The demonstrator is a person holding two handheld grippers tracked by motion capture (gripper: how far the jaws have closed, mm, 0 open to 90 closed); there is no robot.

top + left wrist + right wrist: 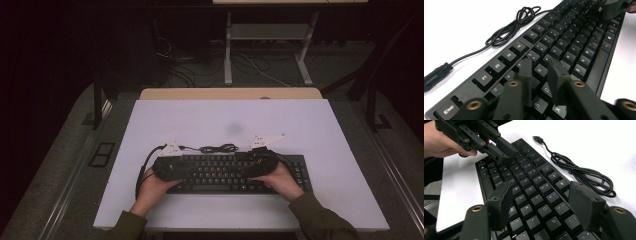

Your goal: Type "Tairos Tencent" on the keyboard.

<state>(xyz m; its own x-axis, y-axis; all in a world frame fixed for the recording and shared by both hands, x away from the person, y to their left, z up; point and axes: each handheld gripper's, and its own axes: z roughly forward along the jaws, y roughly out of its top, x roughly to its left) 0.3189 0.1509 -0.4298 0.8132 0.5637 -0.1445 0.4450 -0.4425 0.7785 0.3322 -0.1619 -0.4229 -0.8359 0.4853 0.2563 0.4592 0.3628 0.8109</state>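
A black keyboard (230,172) lies near the front edge of the white table, and a person's hands hold both grippers over it. My left gripper (186,171) hovers above the left keys; in the left gripper view its jaws (540,61) stand a narrow gap apart over the R and T keys with nothing between them. My right gripper (248,167) is over the right half, its jaws (541,185) spread wide above the keyboard (534,185) and gripping nothing. The left gripper (505,152) also appears at the top left of the right gripper view.
The keyboard's coiled black cable (217,148) lies just behind it, ending in a loose USB plug (436,73). The white table (225,115) stretches bare beyond that. A wooden strip edges its far side, with a desk frame (228,50) and floor cables farther back.
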